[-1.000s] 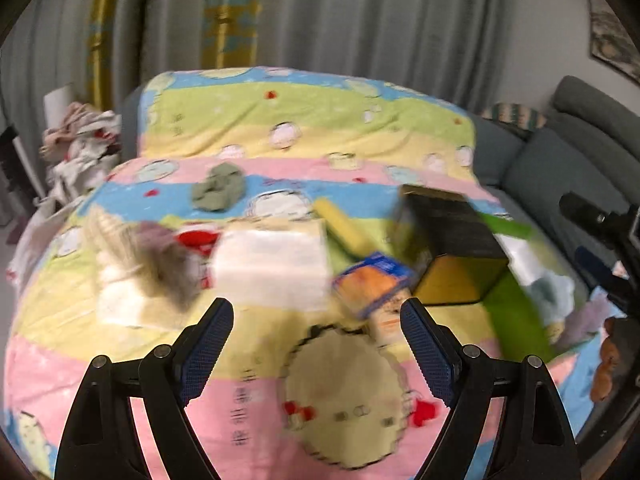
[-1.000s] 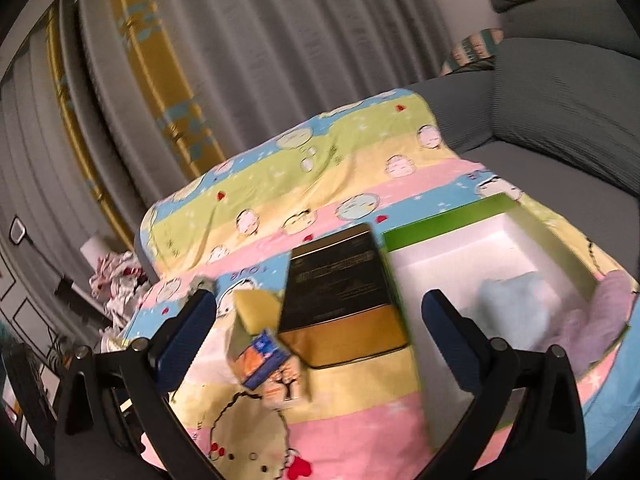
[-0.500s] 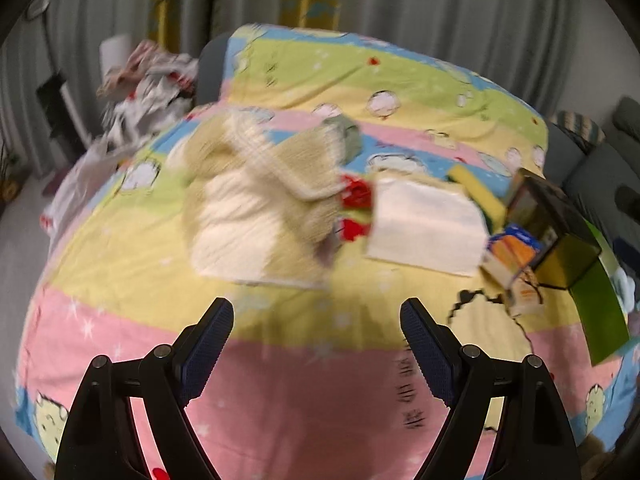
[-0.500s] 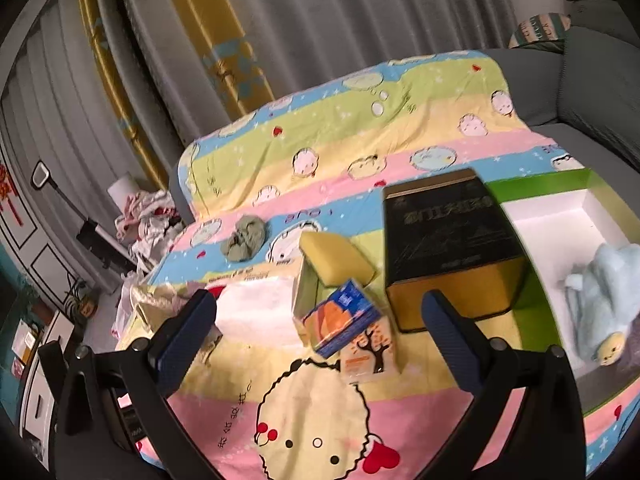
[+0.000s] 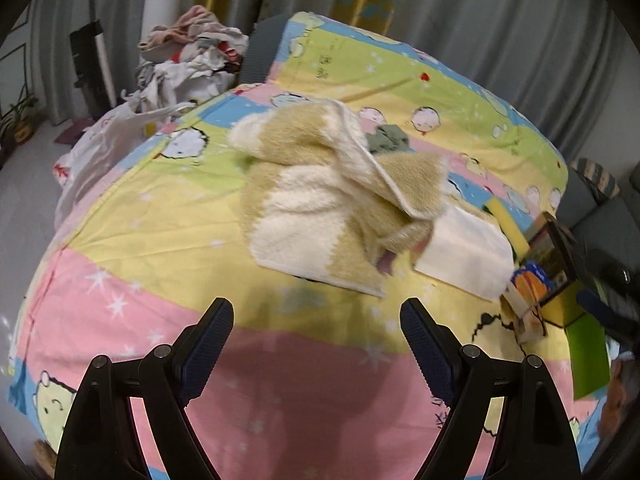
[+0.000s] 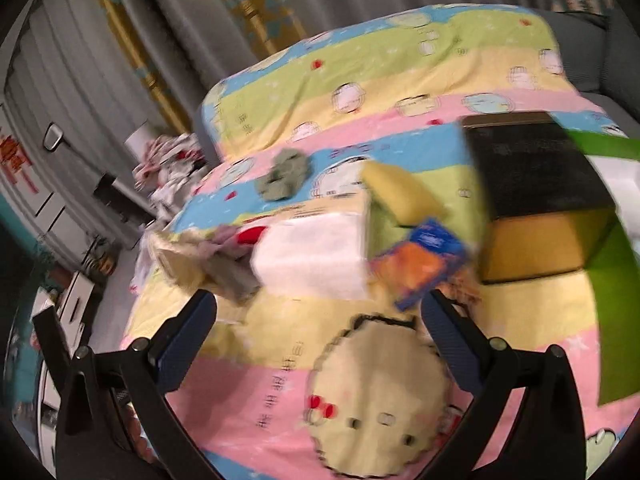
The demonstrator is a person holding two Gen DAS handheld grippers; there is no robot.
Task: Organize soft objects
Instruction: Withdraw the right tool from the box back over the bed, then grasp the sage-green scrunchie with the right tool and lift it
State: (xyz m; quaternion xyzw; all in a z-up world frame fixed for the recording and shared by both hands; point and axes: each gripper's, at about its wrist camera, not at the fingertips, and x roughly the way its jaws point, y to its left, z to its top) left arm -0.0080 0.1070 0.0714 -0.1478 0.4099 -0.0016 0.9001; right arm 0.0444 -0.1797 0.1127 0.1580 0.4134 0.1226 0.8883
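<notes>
A crumpled beige and cream towel [image 5: 340, 208] lies on the striped cartoon blanket [image 5: 120, 216], a short way beyond my left gripper [image 5: 316, 316], which is open with nothing between its fingers. Behind the towel a small grey-green cloth [image 5: 386, 140] peeks out. In the right wrist view my right gripper [image 6: 318, 304] is also open and holds nothing. It hovers in front of a white tissue pack [image 6: 316, 256], with the towel [image 6: 180, 256] to the left and the grey-green cloth [image 6: 284, 176] further back.
A yellow sponge [image 6: 400, 196], an orange and blue packet [image 6: 424, 260] and a dark box with gold sides [image 6: 532, 184] sit right of the tissue pack. A green box [image 6: 612, 280] lies at the far right. A heap of clothes [image 5: 192, 56] stands beyond the blanket's left edge.
Both grippers swung left and lower. The left one now faces the towel up close. The right one left the green box and now faces the tissue pack. Both stayed open.
</notes>
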